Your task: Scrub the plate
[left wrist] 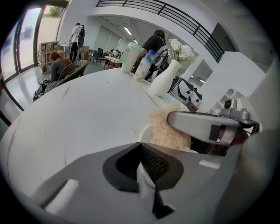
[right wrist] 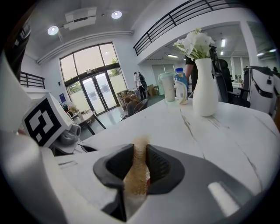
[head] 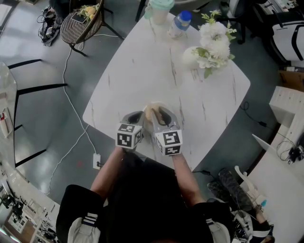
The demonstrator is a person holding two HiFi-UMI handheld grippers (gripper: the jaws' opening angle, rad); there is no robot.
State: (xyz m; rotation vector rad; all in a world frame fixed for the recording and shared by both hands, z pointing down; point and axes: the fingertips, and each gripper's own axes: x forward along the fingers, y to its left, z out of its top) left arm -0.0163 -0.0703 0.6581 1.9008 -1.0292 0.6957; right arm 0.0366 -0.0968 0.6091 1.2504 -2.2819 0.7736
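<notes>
A white plate (left wrist: 143, 133) lies near the front edge of the white marble table (head: 142, 71). In the left gripper view my left gripper (left wrist: 144, 168) is shut on the plate's near rim, which shows white between the black pads. My right gripper (right wrist: 139, 168) is shut on a tan scrubbing sponge (right wrist: 138, 170). That sponge (left wrist: 168, 129) rests over the plate just right of my left jaws. In the head view both grippers sit side by side, left gripper (head: 137, 116) and right gripper (head: 164, 115), with the sponge (head: 152, 114) between them. The plate hardly stands out from the table there.
A white vase of white flowers (head: 209, 45) stands at the table's far right, with a pale cup (head: 159, 10) and a bottle (head: 179, 23) behind it. A wicker chair (head: 78, 26) and a cable to a power strip (head: 96, 161) are on the floor at left.
</notes>
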